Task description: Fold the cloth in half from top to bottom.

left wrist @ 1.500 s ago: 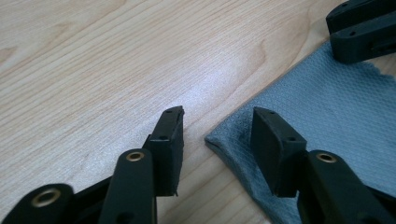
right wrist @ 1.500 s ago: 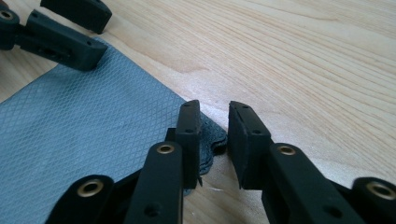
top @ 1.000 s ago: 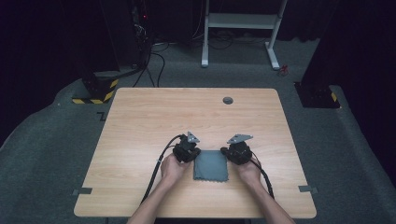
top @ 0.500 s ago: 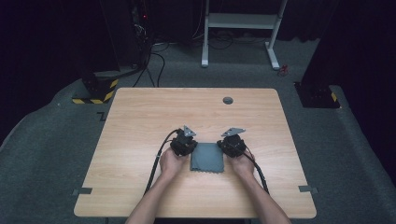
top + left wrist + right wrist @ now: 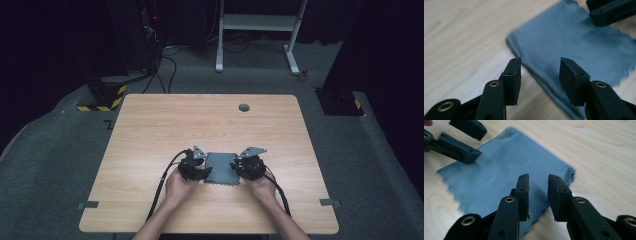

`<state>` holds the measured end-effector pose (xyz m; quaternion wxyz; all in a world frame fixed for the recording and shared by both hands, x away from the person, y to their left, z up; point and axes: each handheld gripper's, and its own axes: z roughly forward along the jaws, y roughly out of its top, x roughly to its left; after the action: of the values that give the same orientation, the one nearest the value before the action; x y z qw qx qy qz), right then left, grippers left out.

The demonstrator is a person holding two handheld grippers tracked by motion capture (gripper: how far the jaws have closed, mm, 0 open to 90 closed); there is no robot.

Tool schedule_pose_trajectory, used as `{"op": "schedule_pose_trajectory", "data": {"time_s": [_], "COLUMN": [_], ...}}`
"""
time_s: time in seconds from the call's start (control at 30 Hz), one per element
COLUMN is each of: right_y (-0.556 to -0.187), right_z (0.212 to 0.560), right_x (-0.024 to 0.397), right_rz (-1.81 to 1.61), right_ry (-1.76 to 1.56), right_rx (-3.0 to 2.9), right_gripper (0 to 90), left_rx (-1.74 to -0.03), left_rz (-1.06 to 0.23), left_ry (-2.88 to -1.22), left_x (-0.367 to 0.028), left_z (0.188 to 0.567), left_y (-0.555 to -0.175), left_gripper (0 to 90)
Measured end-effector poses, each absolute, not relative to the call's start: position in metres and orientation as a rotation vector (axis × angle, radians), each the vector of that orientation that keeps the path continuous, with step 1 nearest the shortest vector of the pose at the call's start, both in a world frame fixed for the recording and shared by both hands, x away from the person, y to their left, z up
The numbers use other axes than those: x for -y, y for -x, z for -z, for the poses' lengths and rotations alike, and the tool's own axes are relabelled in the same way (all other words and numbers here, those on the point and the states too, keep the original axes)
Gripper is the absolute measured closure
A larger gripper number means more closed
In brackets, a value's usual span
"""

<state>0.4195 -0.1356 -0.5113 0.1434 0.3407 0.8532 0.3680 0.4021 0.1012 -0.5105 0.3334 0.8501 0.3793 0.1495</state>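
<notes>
- Left gripper (image 5: 202,169): jaws apart, just opened, astride the cloth's edge.
- Right gripper (image 5: 236,167): jaws narrowly apart, just opened, gripping nothing.
- Grey-blue ribbed square cloth (image 5: 220,167): flat near the wooden table's (image 5: 150,125) front edge.

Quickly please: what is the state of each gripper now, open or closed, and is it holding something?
Left gripper: just opened, holding nothing, cloth edge lies between jaws.
Right gripper: just opened, holding nothing, above cloth.

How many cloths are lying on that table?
1. A single grey-blue cloth lies flat near the person's edge of the wooden table, between the left gripper and the right gripper. It looks folded, so layers may be hidden.
</notes>
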Motion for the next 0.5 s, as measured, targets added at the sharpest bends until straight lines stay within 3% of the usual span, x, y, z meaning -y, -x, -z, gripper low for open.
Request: {"op": "schedule_pose_trajectory", "data": {"time_s": [0.23,0.5], "right_y": [-0.4,-0.392], "right_z": [0.517,0.52], "right_x": [0.143,0.156], "right_rz": [-1.057,-1.097], "right_ry": [-0.967,-0.993], "right_rx": [-2.478,-2.457], "right_gripper": [70.8,69.6], "left_rx": [-0.992,-0.996], "left_rz": [-0.384,-0.397], "left_ry": [-2.189,-2.16], "left_x": [-0.114,-0.122], "left_z": [0.514,0.517], "left_y": [-0.386,-0.372], "left_gripper": [57.9,55.6]}}
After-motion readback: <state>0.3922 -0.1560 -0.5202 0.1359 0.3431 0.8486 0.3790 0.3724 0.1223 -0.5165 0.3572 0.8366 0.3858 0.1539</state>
